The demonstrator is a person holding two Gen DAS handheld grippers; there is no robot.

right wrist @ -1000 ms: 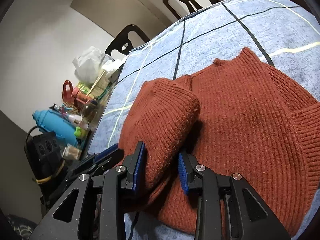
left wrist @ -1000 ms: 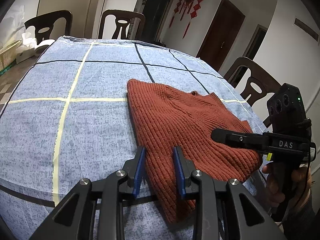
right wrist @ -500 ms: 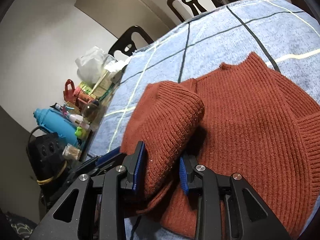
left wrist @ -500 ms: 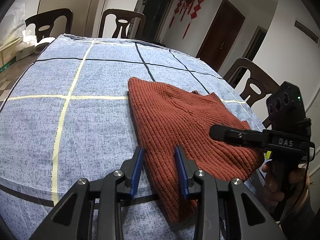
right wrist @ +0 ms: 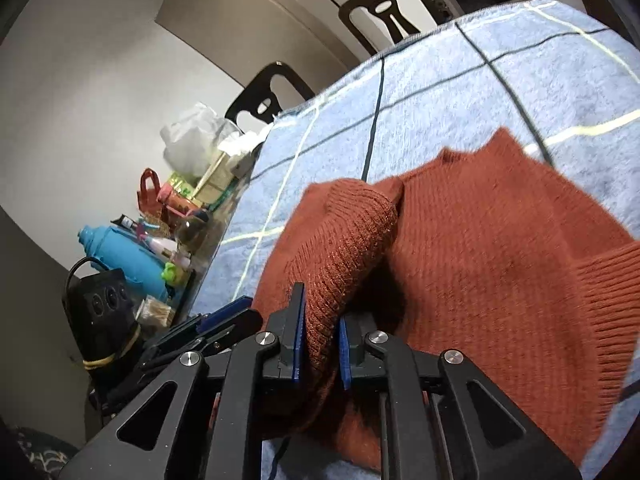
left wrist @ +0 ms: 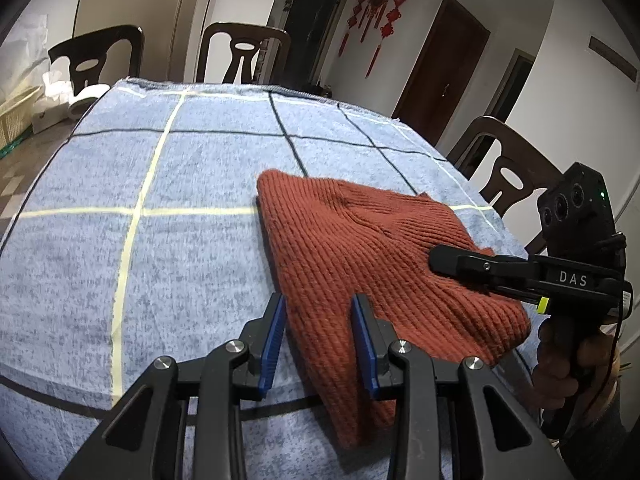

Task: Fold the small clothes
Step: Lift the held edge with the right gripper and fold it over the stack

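A rust-red knit sweater [left wrist: 360, 248] lies on the blue checked tablecloth [left wrist: 180, 184], near the table's front right corner. My left gripper [left wrist: 320, 336] is open, its blue pads astride the sweater's near left edge without squeezing it. My right gripper [right wrist: 321, 344] has its jaws closing, and its pads pinch a raised fold of the sweater [right wrist: 500, 260] at the garment's right side. In the left wrist view the right gripper [left wrist: 440, 258] reaches in from the right over the knit, held by a hand [left wrist: 560, 360]. The left gripper [right wrist: 236, 312] shows low on the left in the right wrist view.
Dark wooden chairs [left wrist: 244, 52] stand at the far edge and one chair [left wrist: 508, 168] at the right. Beside the table's left end sit a blue bottle [right wrist: 120, 252], a plastic bag [right wrist: 192, 140] and small clutter. Bare cloth spreads left of and beyond the sweater.
The right gripper's jaws came together on the sweater's raised fold, which they earlier only straddled. The left gripper's pads stand slightly wider; neither hand shifted much.
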